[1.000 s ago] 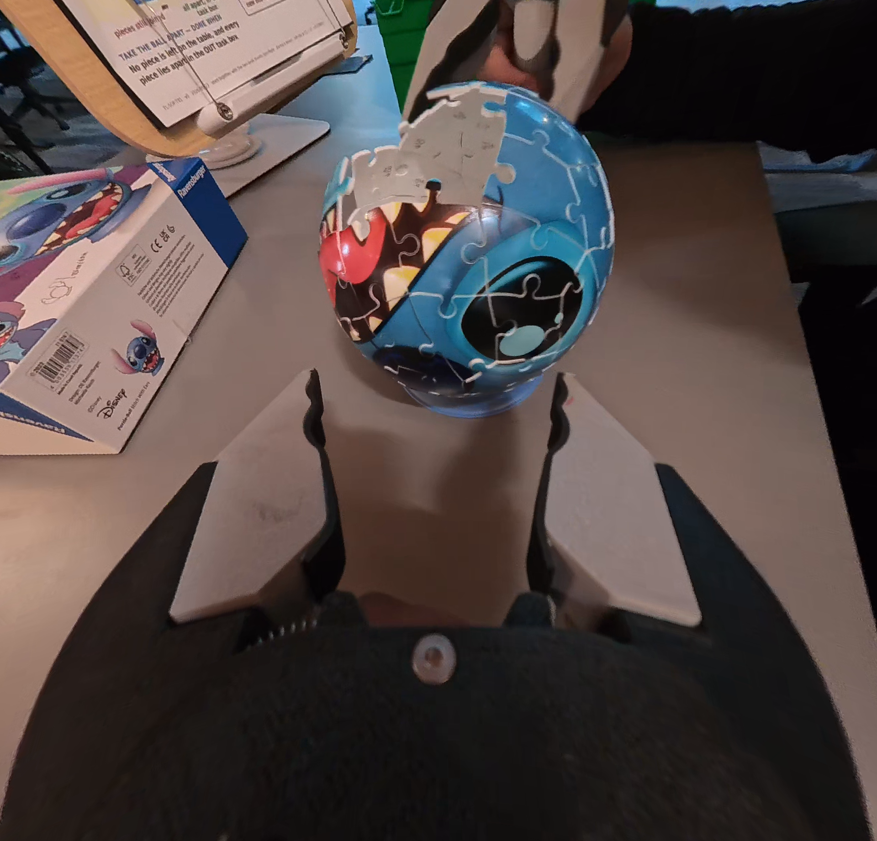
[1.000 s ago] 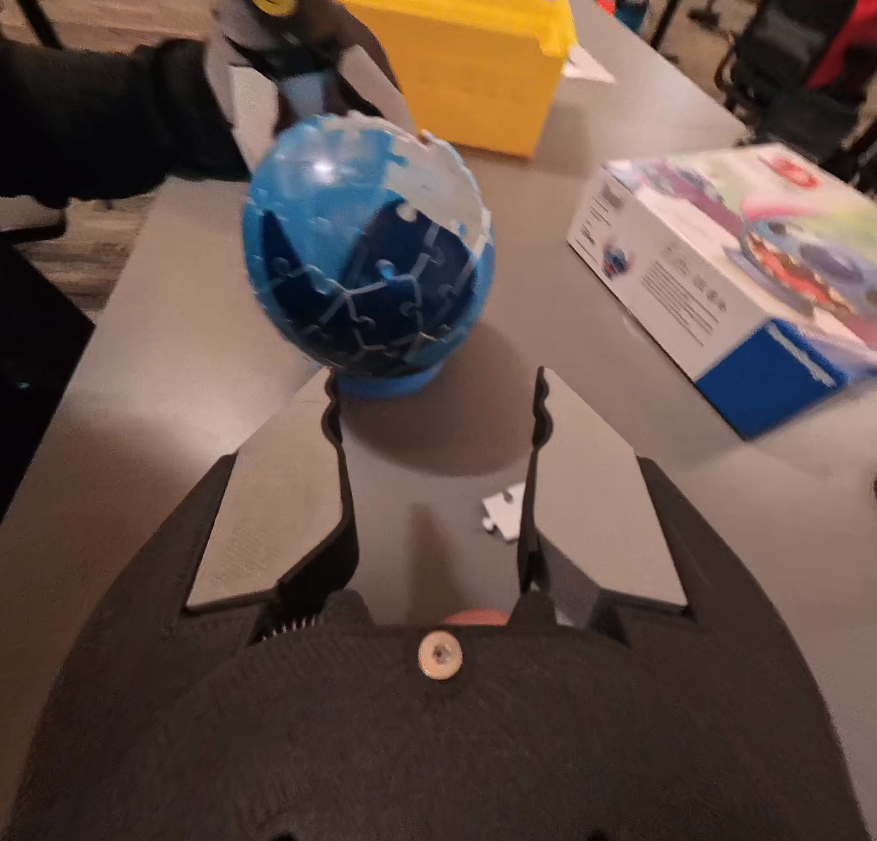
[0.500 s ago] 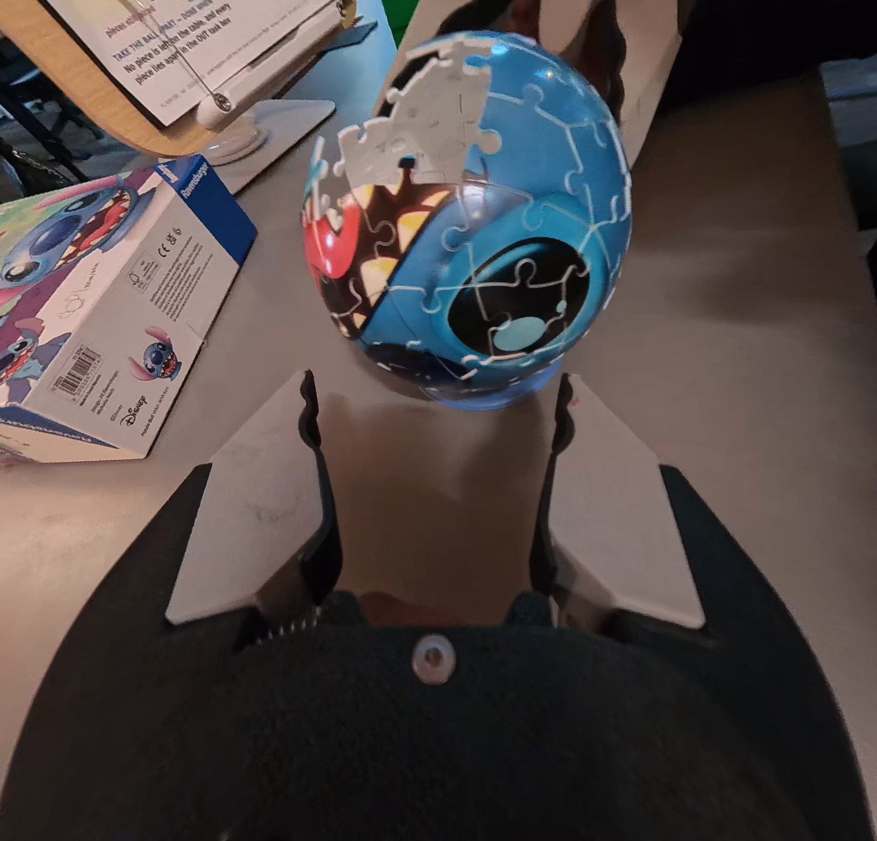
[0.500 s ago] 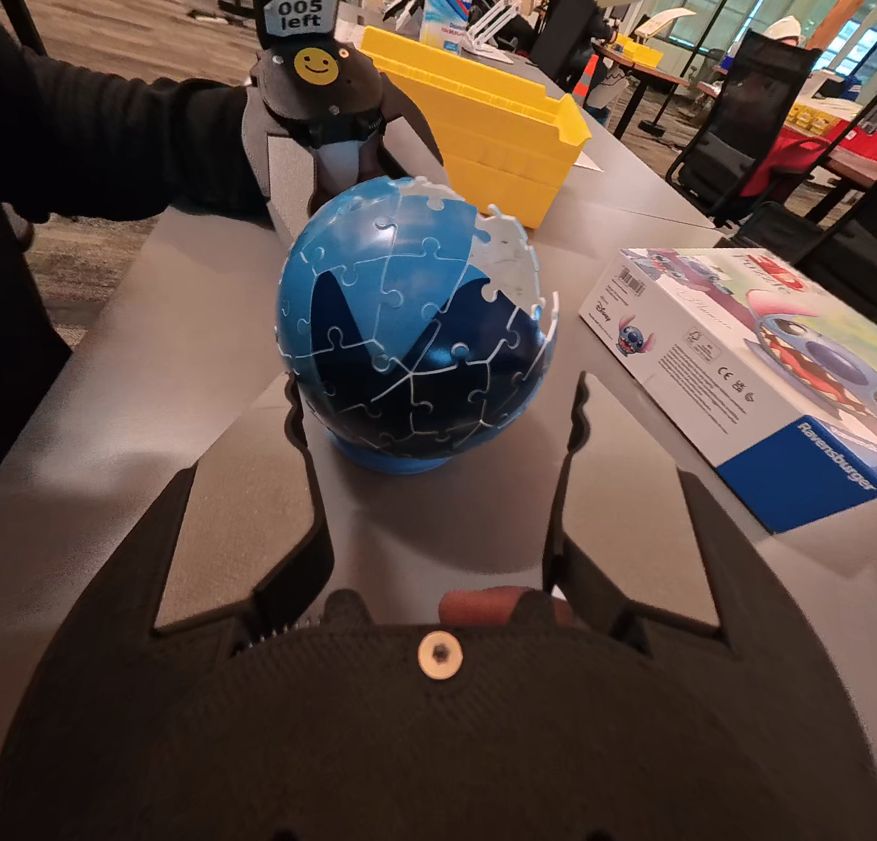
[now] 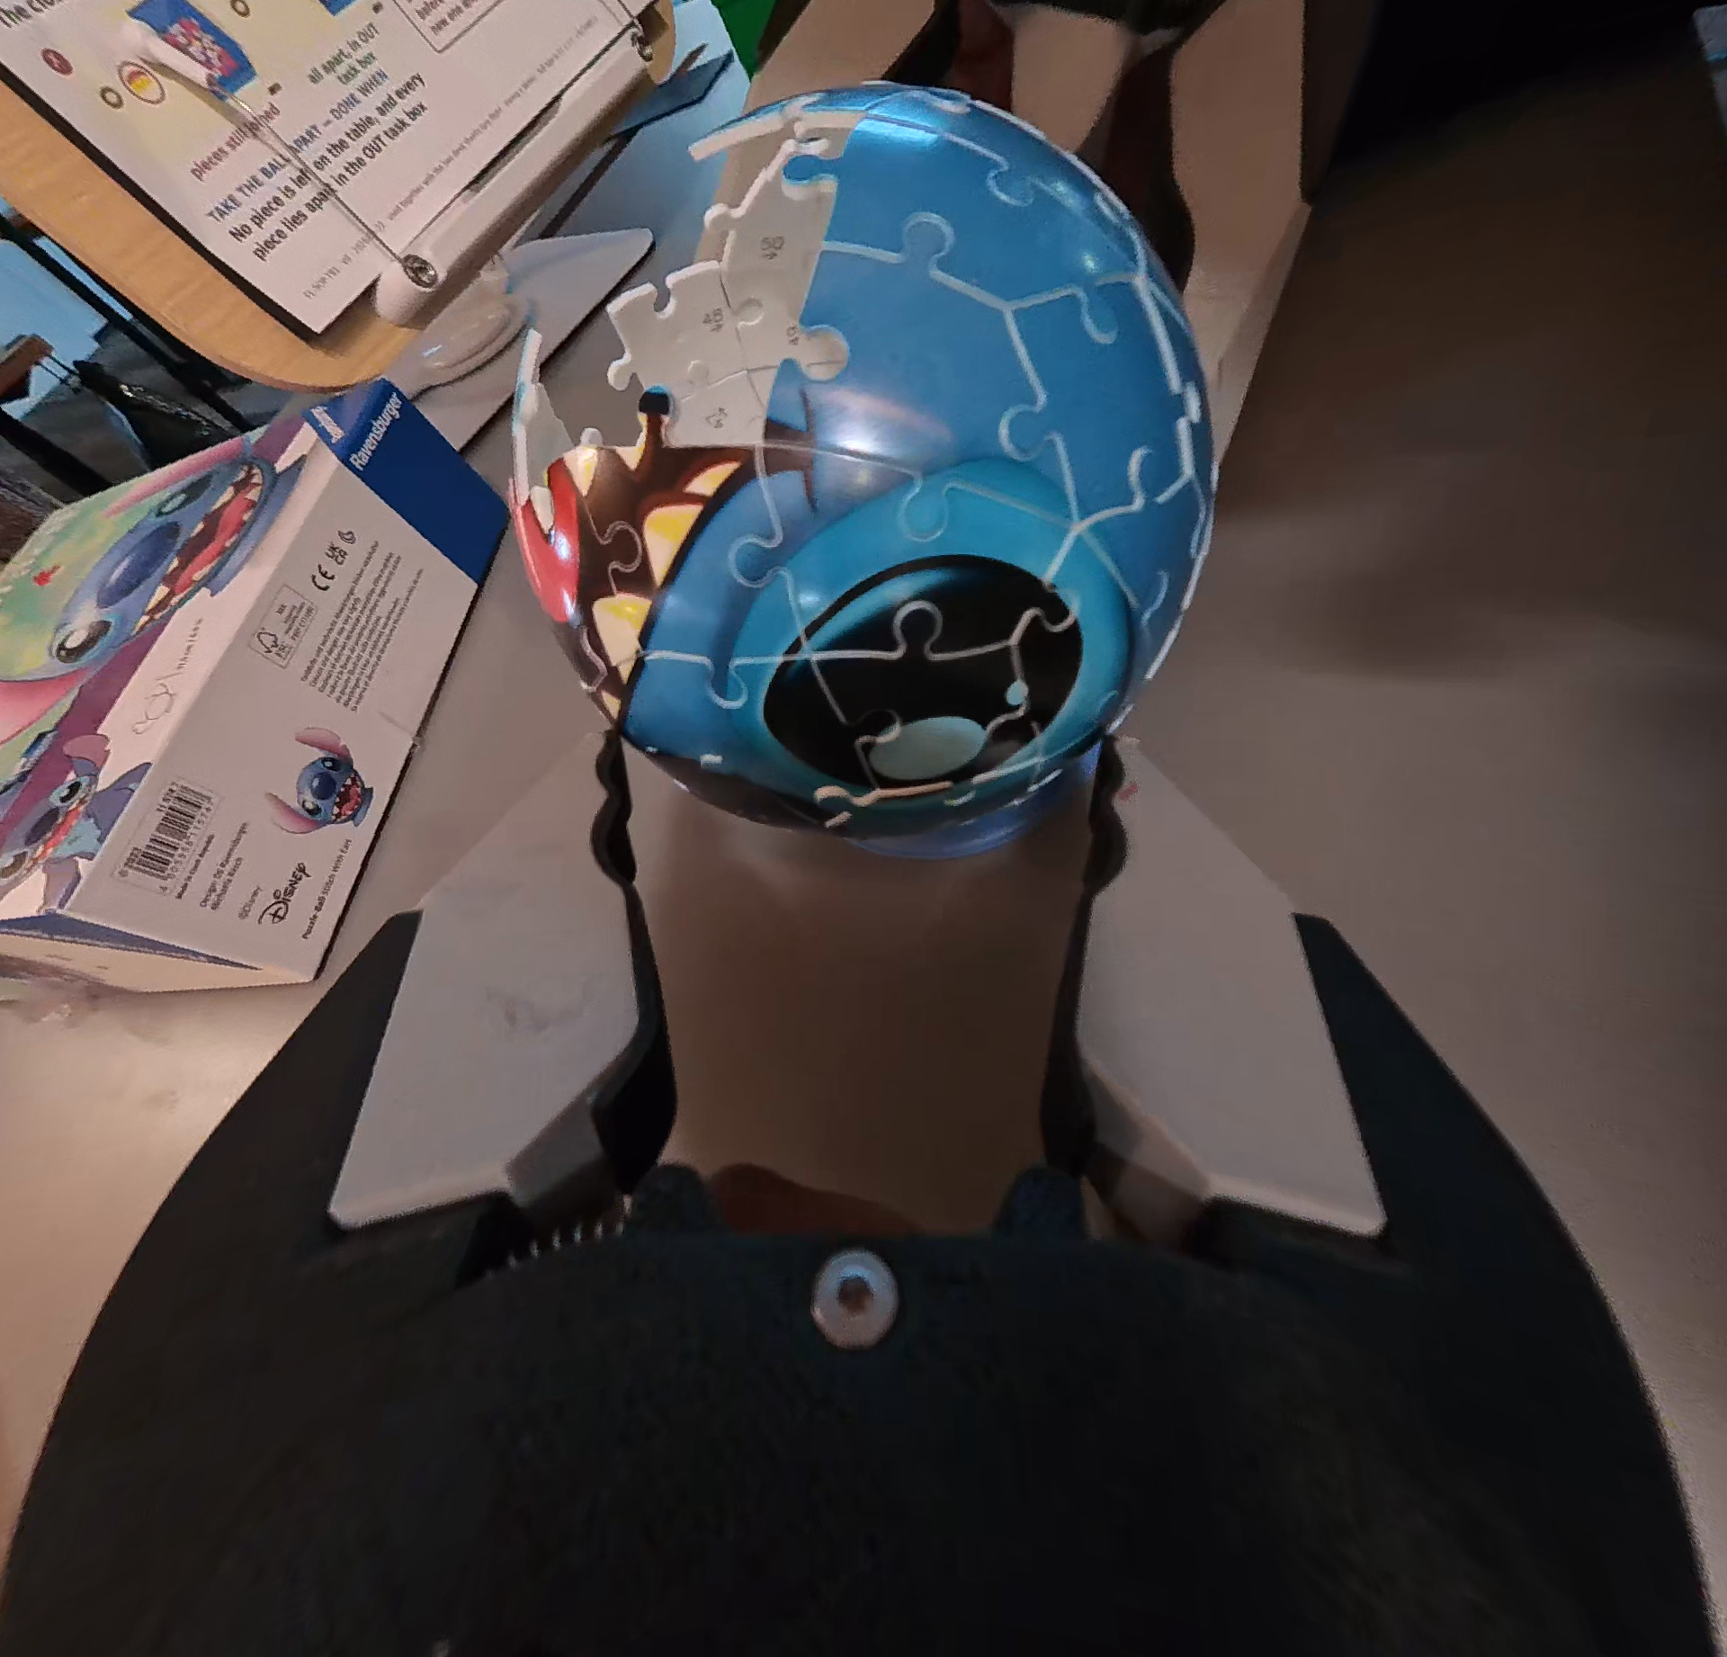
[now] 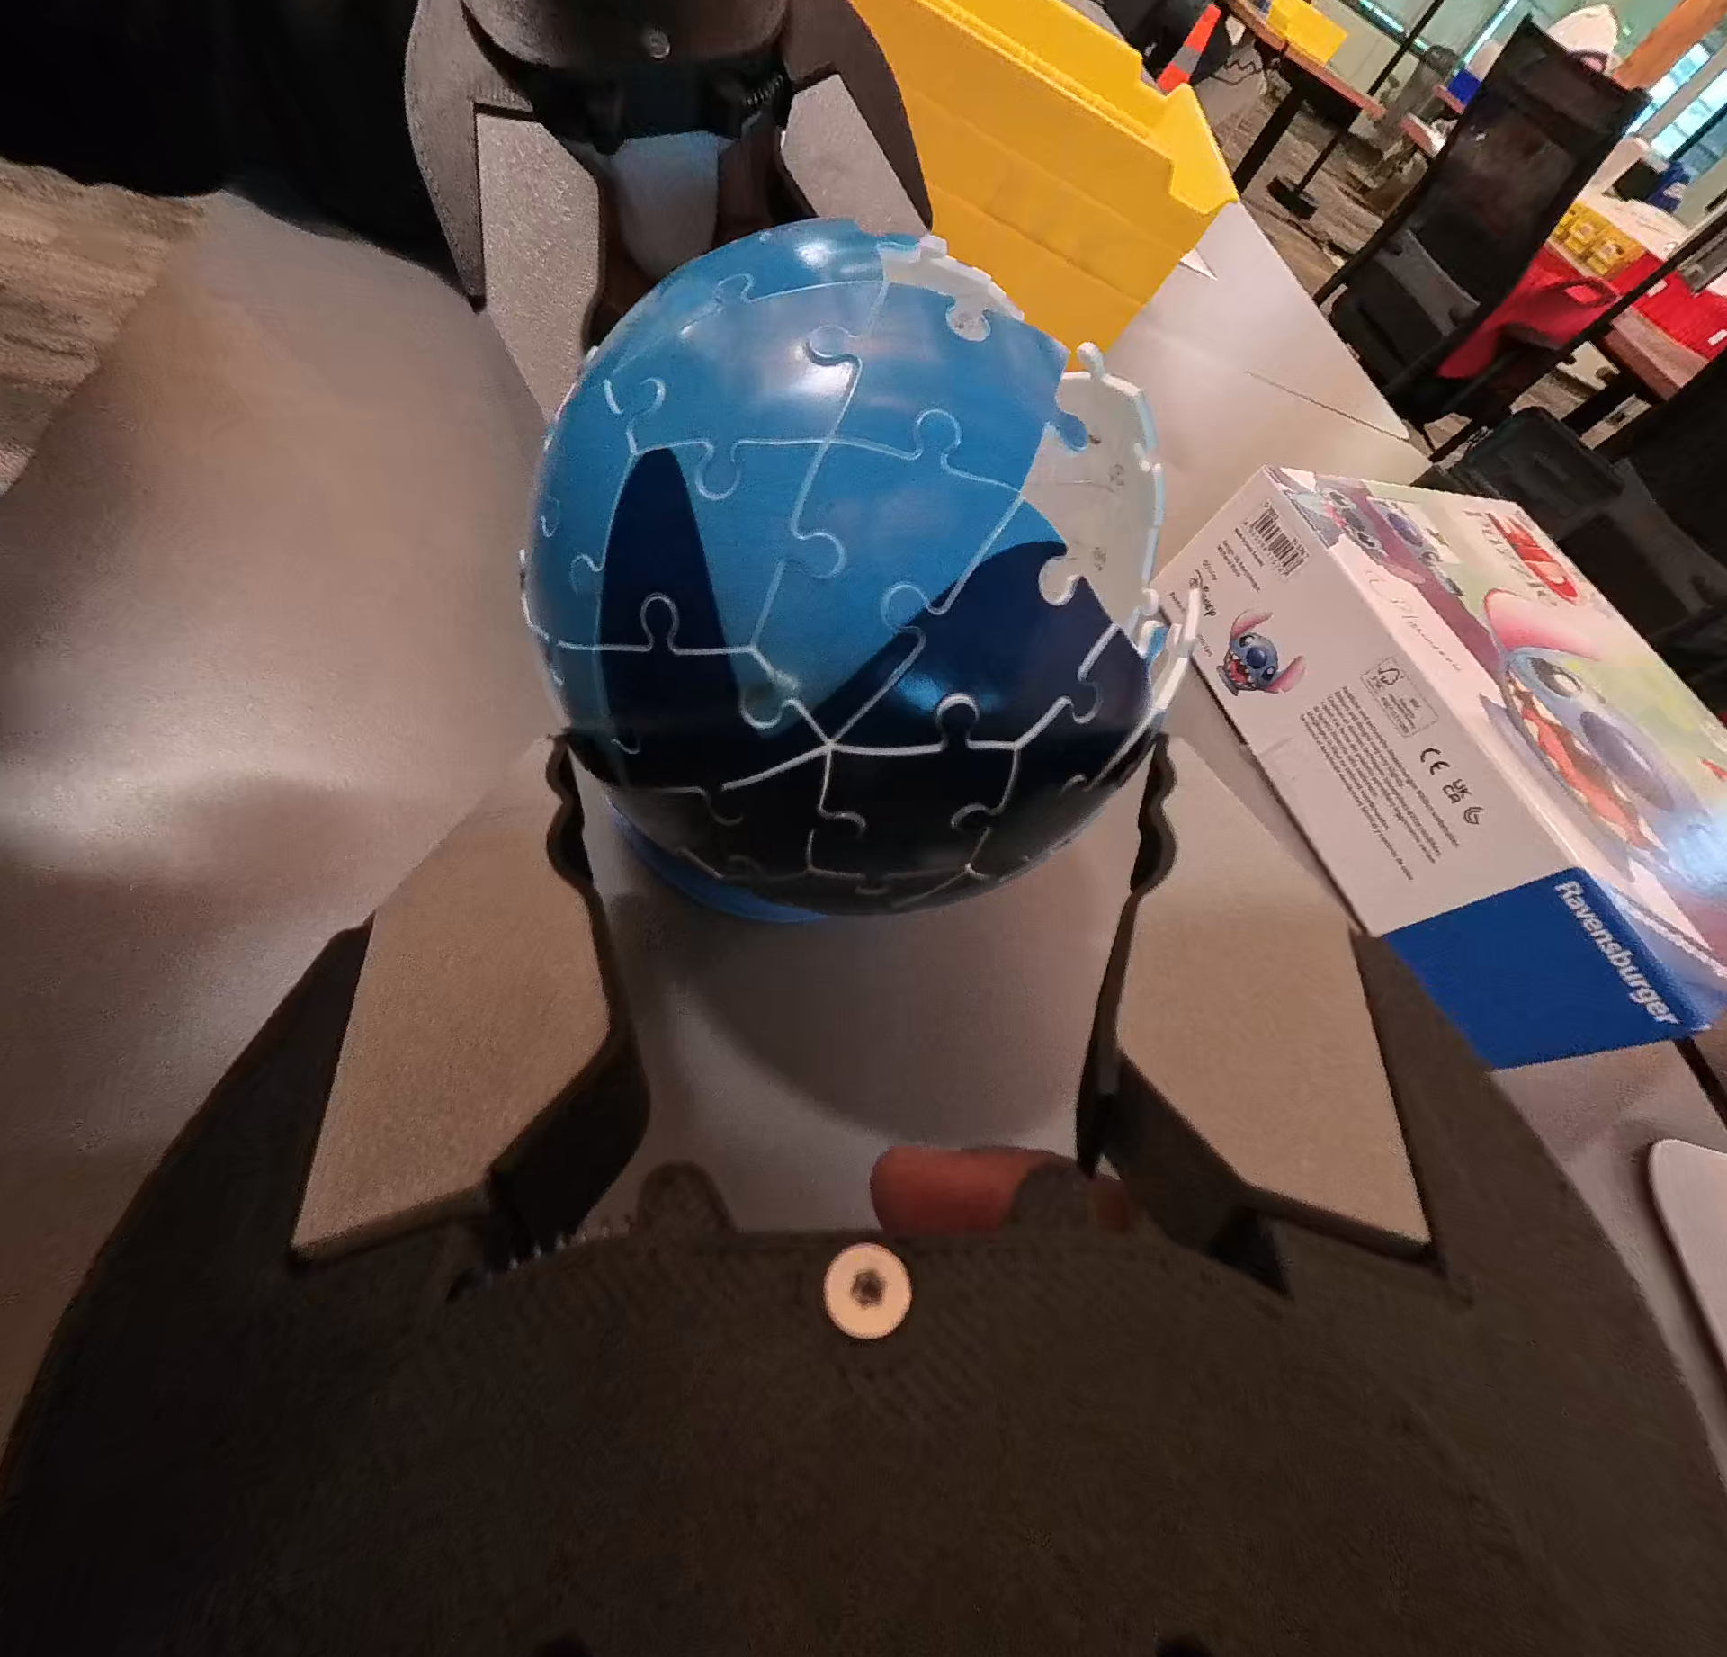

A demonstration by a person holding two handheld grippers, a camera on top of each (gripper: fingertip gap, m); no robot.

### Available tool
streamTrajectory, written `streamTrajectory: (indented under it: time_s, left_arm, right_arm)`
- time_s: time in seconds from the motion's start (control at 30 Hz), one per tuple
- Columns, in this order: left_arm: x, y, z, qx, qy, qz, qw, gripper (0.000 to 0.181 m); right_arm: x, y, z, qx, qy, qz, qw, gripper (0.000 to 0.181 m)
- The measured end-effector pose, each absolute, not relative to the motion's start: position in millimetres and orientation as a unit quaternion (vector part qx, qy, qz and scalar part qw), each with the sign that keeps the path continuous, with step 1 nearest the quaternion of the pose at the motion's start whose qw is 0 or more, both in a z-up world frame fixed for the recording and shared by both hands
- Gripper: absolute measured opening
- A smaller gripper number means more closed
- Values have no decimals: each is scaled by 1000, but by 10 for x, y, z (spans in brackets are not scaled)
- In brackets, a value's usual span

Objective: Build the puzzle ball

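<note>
Blue plastic puzzle ball [image 5: 897, 528] stands on its round blue base [image 6: 748, 902] on the grey surface [image 5: 1402, 771], between your two grippers. Most pieces are seated; a gap remains near the top, where the white inner faces of pieces [image 5: 738, 341] show at its edge. Judge the build as nearly complete, with the last pieces still to fit. No loose piece is visible here.

Your left gripper [image 5: 855, 762] and right gripper [image 6: 855, 762] both have fingers apart, tips just beside the ball's lower sides, clamped on nothing.

Left of the ball lie the printed cardboard box [image 5: 234, 677] and an instruction board [image 5: 308, 117]; a yellow bin [image 6: 1028, 135] sits farther off. Chairs and tables fill the room.
</note>
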State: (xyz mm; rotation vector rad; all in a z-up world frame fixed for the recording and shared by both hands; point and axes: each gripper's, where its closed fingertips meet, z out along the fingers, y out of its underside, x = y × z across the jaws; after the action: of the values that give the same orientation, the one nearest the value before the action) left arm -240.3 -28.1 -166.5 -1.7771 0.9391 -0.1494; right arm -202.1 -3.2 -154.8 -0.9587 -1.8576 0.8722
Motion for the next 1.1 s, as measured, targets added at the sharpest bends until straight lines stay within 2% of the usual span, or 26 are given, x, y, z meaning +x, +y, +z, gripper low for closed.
streamTrajectory:
  time_s: [0.37,0.6,0.87,1.0,1.1]
  left_arm:
    - [-2394,-371,-1424,-755,331,-181,537,97]
    - [-2393,-476,-1379,-745,307,-214,552,97]
    - [-2449,-476,-1435,-746,307,-193,558,89]
    - [-2453,-497,-1411,-740,308,-202,563,91]
    - [-2456,-504,-1401,-737,311,-203,566,96]
  right_arm:
    - [-2054,-116,-1445,-455,-689,462,322,119]
    - [-2026,-236,-1649,-501,-684,475,234,119]
    - [-2036,-191,-1711,-512,-683,467,230,119]
    - [-2016,-149,-1682,-499,-689,456,262,114]
    - [-2020,-85,-1669,-485,-698,426,310,118]
